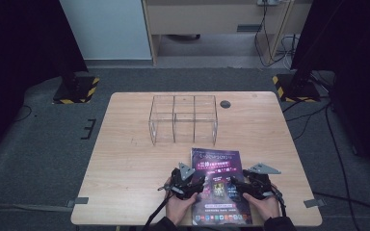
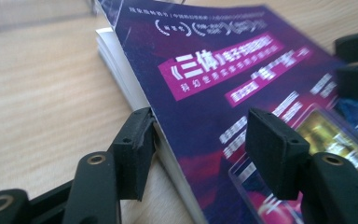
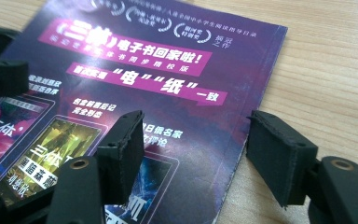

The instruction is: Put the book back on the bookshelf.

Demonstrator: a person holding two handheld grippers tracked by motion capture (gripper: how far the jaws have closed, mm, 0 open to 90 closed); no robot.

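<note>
A book with a purple cover lies flat on the wooden table, near its front edge. My left gripper is at the book's left side. In the left gripper view its jaws stand apart across that side of the book: one pad rests against the white page edges and the other hovers over the cover. My right gripper is at the book's right side. In the right gripper view it is open, one jaw over the book's cover, the other past the edge above bare wood.
A clear acrylic box divided into several compartments stands just behind the book. A round dark cable hole sits at the table's back right. Black stands with yellow-striped bases flank the table on the grey floor.
</note>
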